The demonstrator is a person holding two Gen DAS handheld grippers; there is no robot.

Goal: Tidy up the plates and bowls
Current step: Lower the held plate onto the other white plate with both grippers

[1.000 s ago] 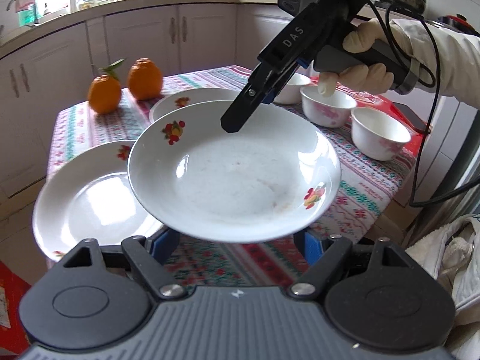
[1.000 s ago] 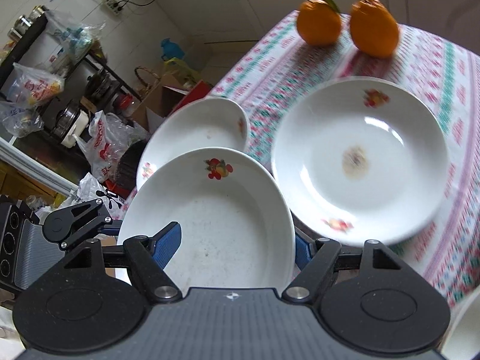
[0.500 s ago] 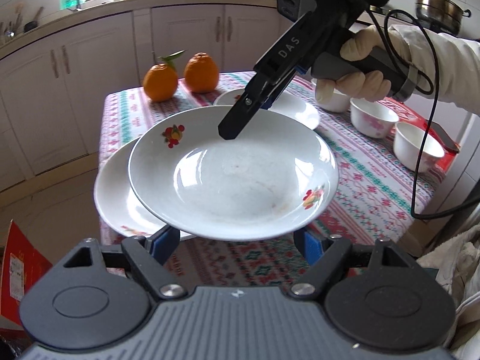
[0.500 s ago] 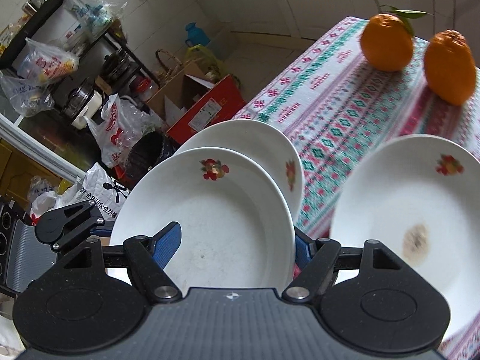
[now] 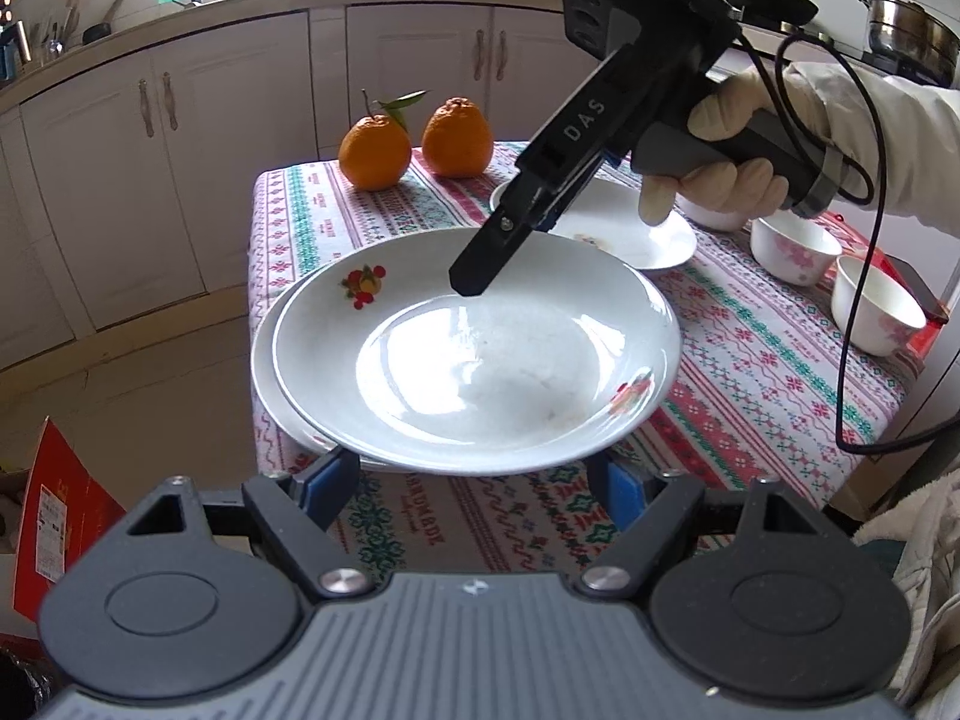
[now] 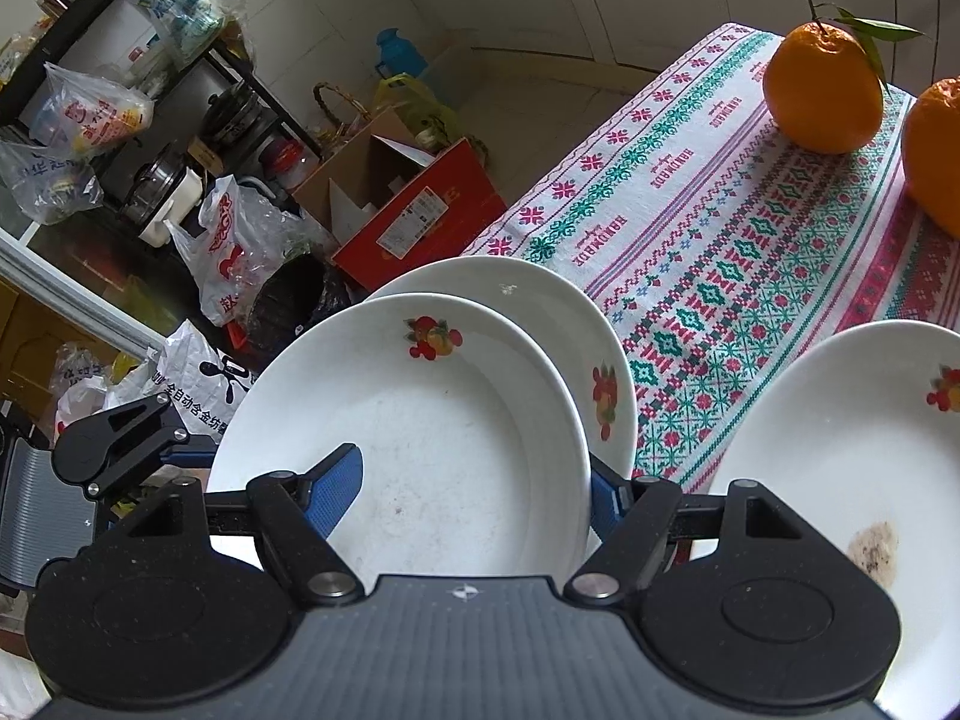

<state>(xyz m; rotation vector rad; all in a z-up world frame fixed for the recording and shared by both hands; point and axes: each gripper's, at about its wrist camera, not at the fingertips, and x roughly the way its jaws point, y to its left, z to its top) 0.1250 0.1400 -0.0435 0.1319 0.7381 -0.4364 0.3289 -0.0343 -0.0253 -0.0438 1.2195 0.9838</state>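
Observation:
A white plate with fruit prints (image 5: 480, 354) is held between both grippers just above a second white plate (image 5: 267, 360) near the table's corner; it also shows in the right wrist view (image 6: 420, 432) over that lower plate (image 6: 540, 306). My left gripper (image 5: 474, 474) grips its near rim, one finger above and one below. My right gripper (image 5: 480, 276) grips the far rim; in its own view (image 6: 474, 486) one blue pad (image 6: 336, 480) lies on the plate. A third plate (image 5: 630, 228) with a brown stain (image 6: 873, 546) lies further in.
Two oranges (image 5: 414, 144) sit at the table's far edge. Three white bowls (image 5: 876, 312) stand at the right beside a phone (image 5: 918, 288). The patterned tablecloth (image 5: 750, 372) covers the table. Boxes and bags (image 6: 408, 204) lie on the floor beyond the table's edge.
Both grippers have carried the held plate toward the table's corner; it now sits almost centred over the lower plate, which earlier stuck out to its left.

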